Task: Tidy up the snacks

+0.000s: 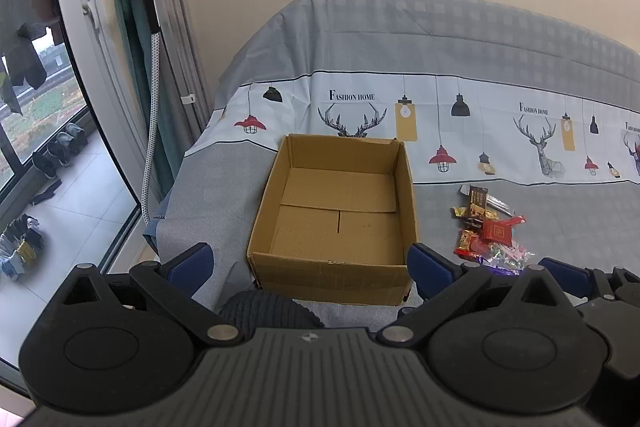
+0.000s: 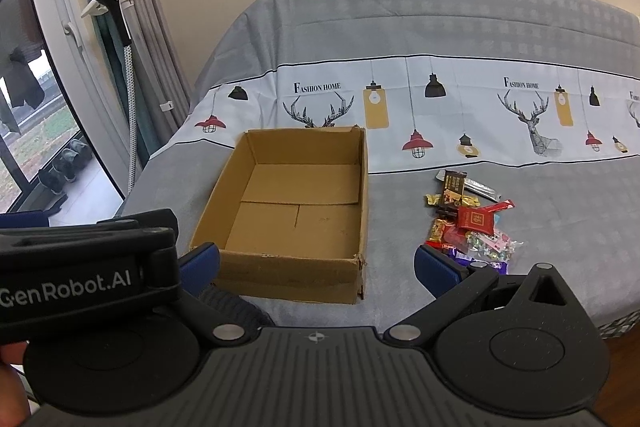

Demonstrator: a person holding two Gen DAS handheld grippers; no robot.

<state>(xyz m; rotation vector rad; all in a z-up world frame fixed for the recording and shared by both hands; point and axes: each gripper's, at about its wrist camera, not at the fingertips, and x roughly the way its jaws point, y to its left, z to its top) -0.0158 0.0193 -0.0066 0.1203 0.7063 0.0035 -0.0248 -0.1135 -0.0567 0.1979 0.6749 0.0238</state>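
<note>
Nearest the lens, both black two-finger tools fill the bottom of each view: the left gripper and the right gripper each hang with blue pads spread wide, released and empty.

Between the left gripper's pads sits the open brown cardboard box, middle of the frame, nothing inside it. Right of centre lies the small heap of wrapped snacks on the grey patterned bedcover, apart from the box.

I judge these packets light, thin and crinkly, their film slippery and easily crushed. The red square packet on top looks the flattest, firmest hold; pinch it across its edges. The dark chocolate-coloured bar at the heap's far end seems stiffer.

Overlapping wrappers hide how many pieces there are, and the right pad covers the purple wrappers at the near edge.
</note>
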